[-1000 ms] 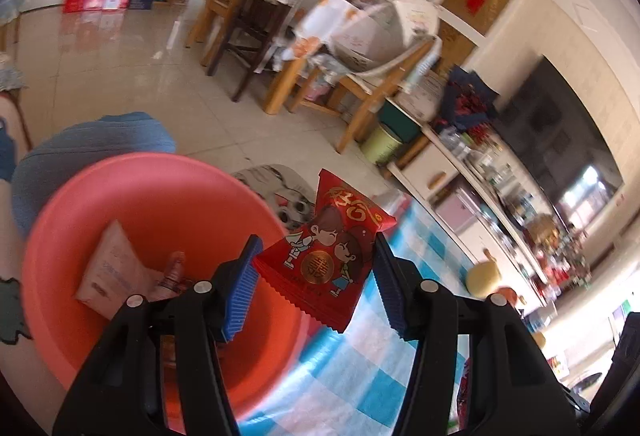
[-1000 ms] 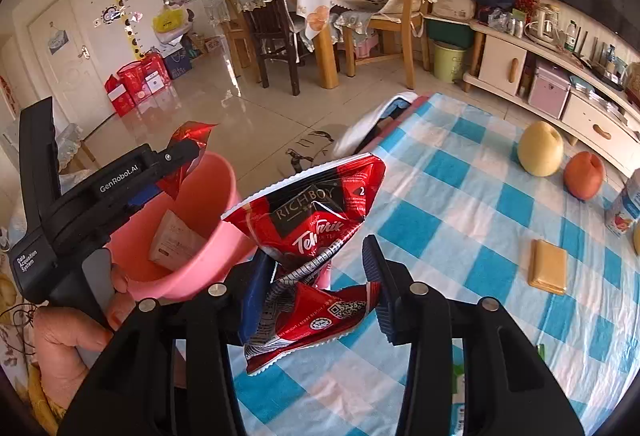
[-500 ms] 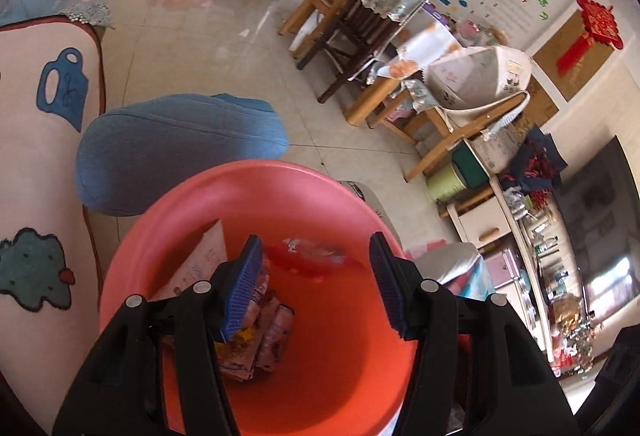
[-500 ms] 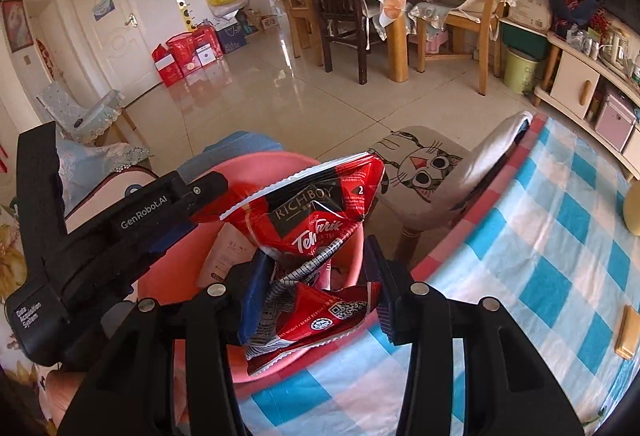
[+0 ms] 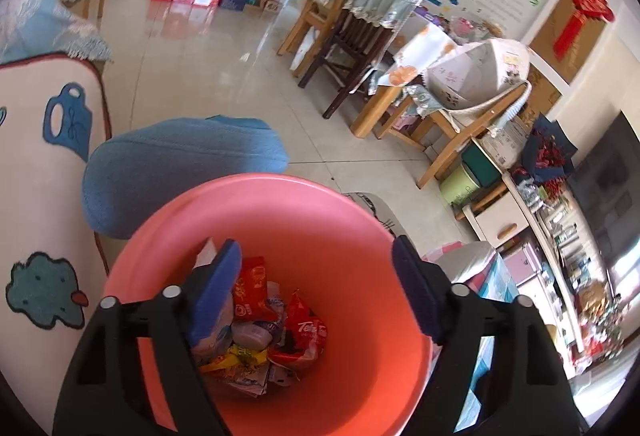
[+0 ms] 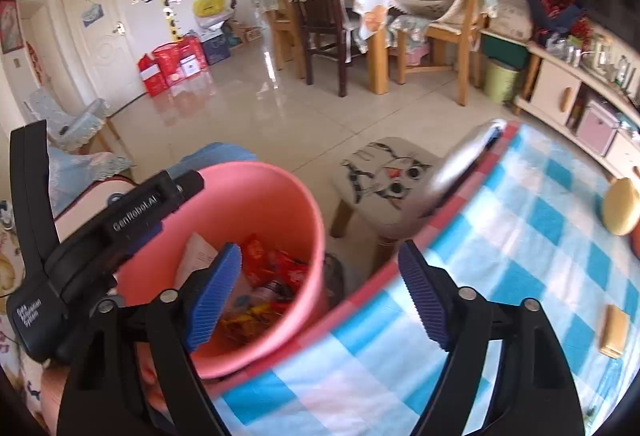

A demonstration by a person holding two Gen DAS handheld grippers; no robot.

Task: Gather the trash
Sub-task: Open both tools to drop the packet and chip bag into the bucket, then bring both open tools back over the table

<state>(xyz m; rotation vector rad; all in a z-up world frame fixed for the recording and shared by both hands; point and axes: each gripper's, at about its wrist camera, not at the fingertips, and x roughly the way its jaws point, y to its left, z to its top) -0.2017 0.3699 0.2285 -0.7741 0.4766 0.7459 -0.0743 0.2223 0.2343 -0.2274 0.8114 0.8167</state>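
A pink plastic bucket (image 5: 280, 195) stands beside the table and holds several snack wrappers (image 5: 260, 332), among them a red snack bag (image 5: 302, 336). My left gripper (image 5: 320, 296) is open and empty right above the bucket's mouth. My right gripper (image 6: 320, 296) is open and empty over the bucket's near rim (image 6: 304, 195) and the table edge. The left gripper's black body (image 6: 100, 236) shows in the right wrist view above the bucket.
A blue-and-white checked tablecloth (image 6: 520, 236) covers the table, with a yellow round fruit (image 6: 620, 205) and a tan flat block (image 6: 614, 324) on it. A cat-print stool (image 6: 384, 175) stands by the table. Chairs and a dining table (image 6: 372, 15) stand beyond.
Both grippers opened and let go of their snack bags, which now lie in the bucket. The left gripper moved over the bucket; the right swung left toward it.
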